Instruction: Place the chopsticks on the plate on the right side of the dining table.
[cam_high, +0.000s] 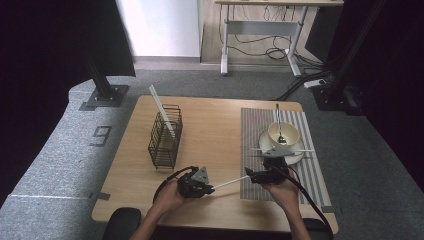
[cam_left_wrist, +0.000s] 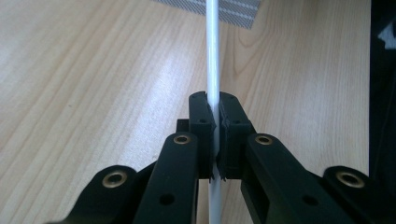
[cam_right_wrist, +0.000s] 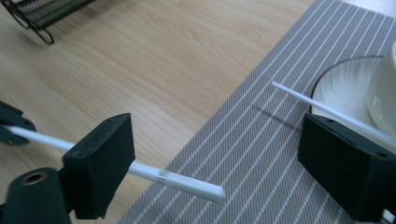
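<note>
My left gripper (cam_high: 210, 187) (cam_left_wrist: 213, 106) is shut on a thin white stick (cam_high: 231, 183) (cam_left_wrist: 212, 51), low over the wooden table's front. The stick points right, and its free tip (cam_right_wrist: 205, 189) lies between the jaws of my right gripper (cam_high: 259, 176) (cam_right_wrist: 219, 154), which stands open over the striped placemat's edge. The stick passes close by one pad (cam_right_wrist: 100, 161); whether they touch, I cannot tell. A second white stick (cam_high: 282, 150) (cam_right_wrist: 317, 105) rests across the plate (cam_high: 297, 156) (cam_right_wrist: 343, 77). A third white stick (cam_high: 161, 110) leans out of the black wire basket (cam_high: 165, 137).
A cream bowl (cam_high: 287, 134) with a metal utensil (cam_high: 279, 122) in it stands on the plate, on the grey striped placemat (cam_high: 255, 130) (cam_right_wrist: 261, 154) at the right. Bare wood (cam_high: 212, 130) lies between basket and placemat. A desk frame and cables are beyond the table.
</note>
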